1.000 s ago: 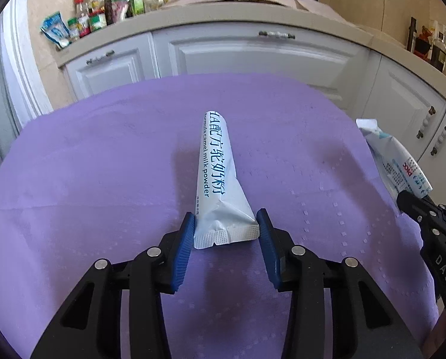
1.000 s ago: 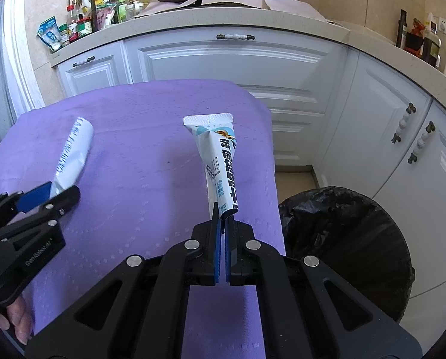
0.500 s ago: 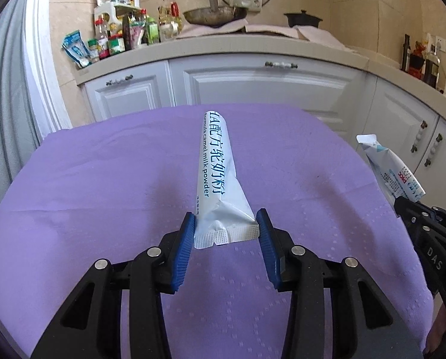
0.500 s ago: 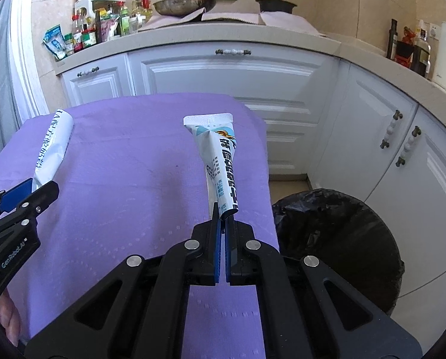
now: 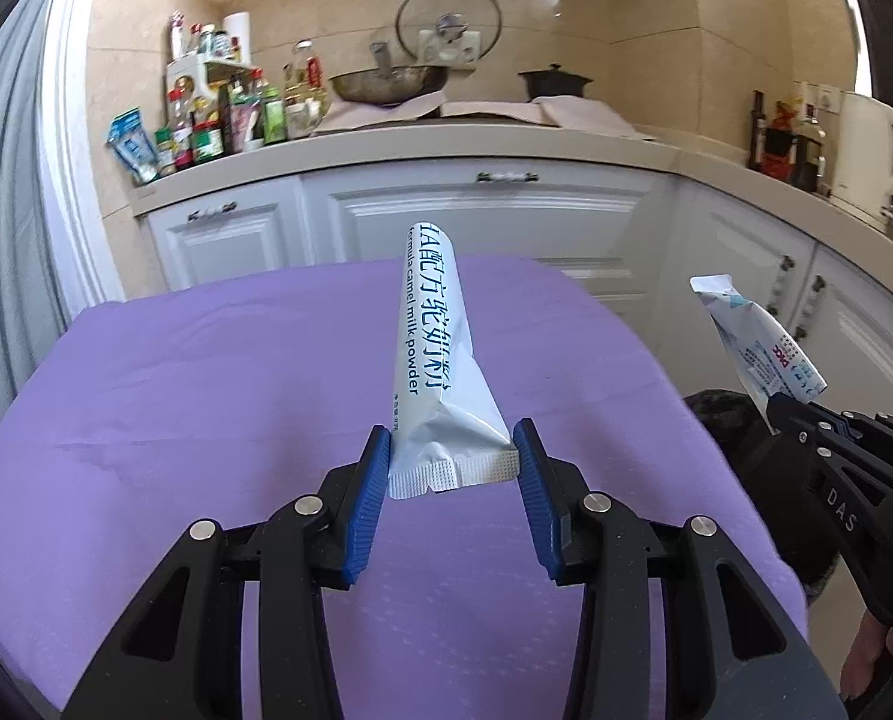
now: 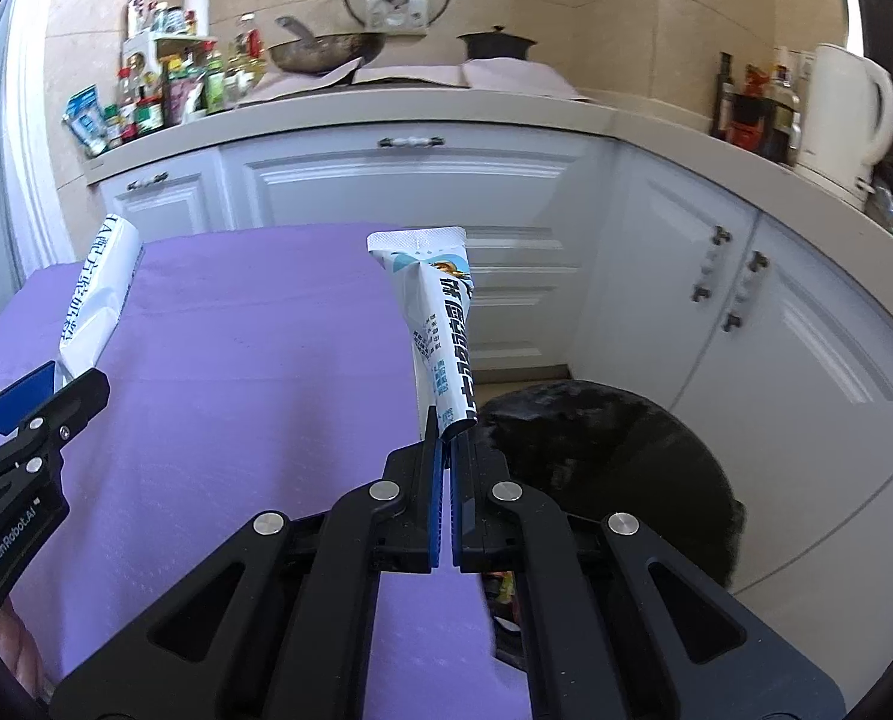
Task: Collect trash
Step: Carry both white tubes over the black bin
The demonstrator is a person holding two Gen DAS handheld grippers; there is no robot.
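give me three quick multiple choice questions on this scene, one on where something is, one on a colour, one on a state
1. Where is the black-lined trash bin?
A. on the counter
B. on the floor beside the table's right edge
C. on top of the table

2. What colour is the tablecloth?
A. purple
B. green
C. white

3. How is the milk powder sachet being held?
A. lying loose on the table
B. hanging from a cabinet handle
C. gripped at its sealed end in the left gripper

Answers:
1. B, it sits low, below the cabinets, just past the cloth's edge.
2. A, the cloth is purple in both views.
3. C, the blue pads press on both sides of its crimped end, its other end off the cloth.
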